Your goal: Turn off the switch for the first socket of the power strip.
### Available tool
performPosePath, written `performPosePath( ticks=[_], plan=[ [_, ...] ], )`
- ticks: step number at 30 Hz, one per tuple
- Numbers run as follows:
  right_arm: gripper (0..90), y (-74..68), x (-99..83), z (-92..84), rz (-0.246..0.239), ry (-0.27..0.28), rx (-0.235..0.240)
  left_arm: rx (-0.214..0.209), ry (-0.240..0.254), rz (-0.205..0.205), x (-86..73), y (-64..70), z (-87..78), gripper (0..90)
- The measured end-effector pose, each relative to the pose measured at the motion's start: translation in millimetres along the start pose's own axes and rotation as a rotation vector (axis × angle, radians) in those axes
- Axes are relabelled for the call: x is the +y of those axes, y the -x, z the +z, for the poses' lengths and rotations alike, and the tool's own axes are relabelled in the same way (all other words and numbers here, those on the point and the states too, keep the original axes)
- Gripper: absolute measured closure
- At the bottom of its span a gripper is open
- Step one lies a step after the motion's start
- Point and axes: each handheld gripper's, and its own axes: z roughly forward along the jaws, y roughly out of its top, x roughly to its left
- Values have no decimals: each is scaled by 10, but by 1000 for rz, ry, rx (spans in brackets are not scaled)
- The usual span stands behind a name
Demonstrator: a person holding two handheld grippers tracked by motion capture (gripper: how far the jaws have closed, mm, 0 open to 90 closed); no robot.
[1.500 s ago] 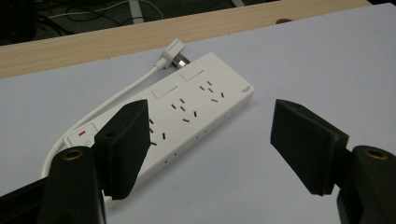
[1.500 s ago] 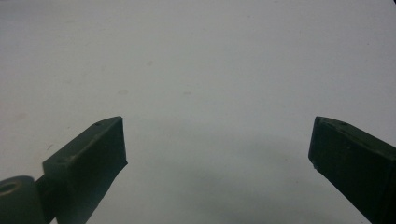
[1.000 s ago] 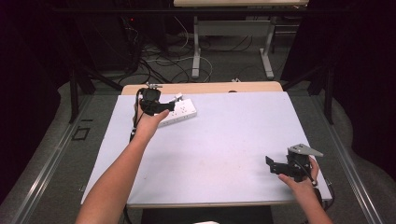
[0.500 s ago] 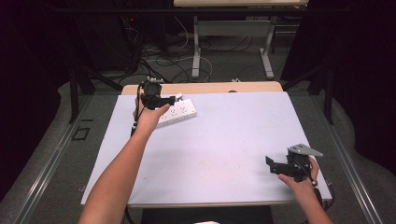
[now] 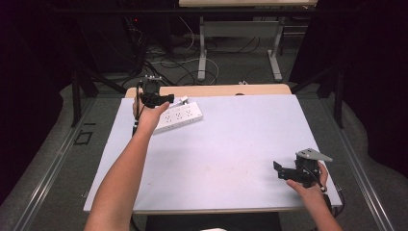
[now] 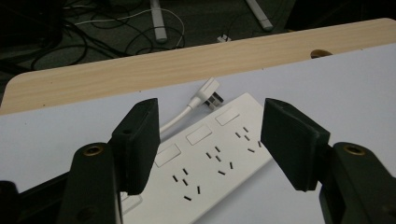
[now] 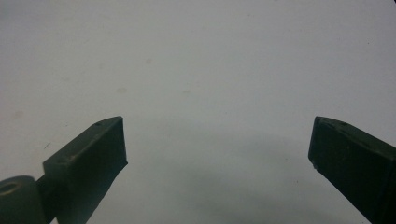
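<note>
We're working the power strip [image 5: 179,117] at the desk's [image 5: 231,159] far left corner. It lies flat, long axis running diagonally, its far end pointing toward the far edge and a bit right, its near end toward the left edge. The cord and plug [image 6: 208,94] sit just beyond it, between the strip and the bare wooden band along the far edge.

Left tool [image 5: 166,98] hovers over the strip's left half. In the left gripper view its jaws stand apart with the strip below and between them, pads not touching it; they have just been closing a little. The strip lies roughly crosswise to the jaw gap, so we judge a grab across its width needs a straight drop and little turning.

Right tool [image 5: 281,172] sits at the near right corner, jaws wide apart over bare desk, nothing held, well apart from the strip. The left hand is clearly the nearer one.

Room: open desk to the right of and nearer than the strip; tight only toward the far edge and the cord.
</note>
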Motion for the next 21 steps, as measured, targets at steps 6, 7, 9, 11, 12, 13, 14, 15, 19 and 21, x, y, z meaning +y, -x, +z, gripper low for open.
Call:
performPosePath(
  ticks=[6,7,9,11,12,13,14,15,19,21],
  plan=[
    [35,-6,3,-1,-3,-6,7,-19,-6,-13,29,-37,40,412],
    [35,-6,3,-1,-3,-6,7,-20,-15,-14,38,-38,40,412],
    [35,-21,1,5,-4,1,1,-15,-2,-11,52,-38,51,419],
    [35,-18,2,0,-8,-8,8,-14,7,-11,66,-37,64,422],
    [35,-20,1,3,-8,-7,9,-12,7,-8,73,-38,70,427],
    [35,-20,1,3,-8,-8,9,-6,10,-6,80,-34,78,427],
    [35,-25,1,2,-1,-9,10,-11,11,-4,88,-37,87,427],
    [35,-24,0,3,-2,-10,10,-7,10,-5,96,-39,95,427],
    [35,-23,0,6,-4,-10,9,-3,18,-14,128,-49,129,431],
    [35,-24,0,5,-4,-8,10,-1,17,-20,140,-51,146,432]
  ],
)
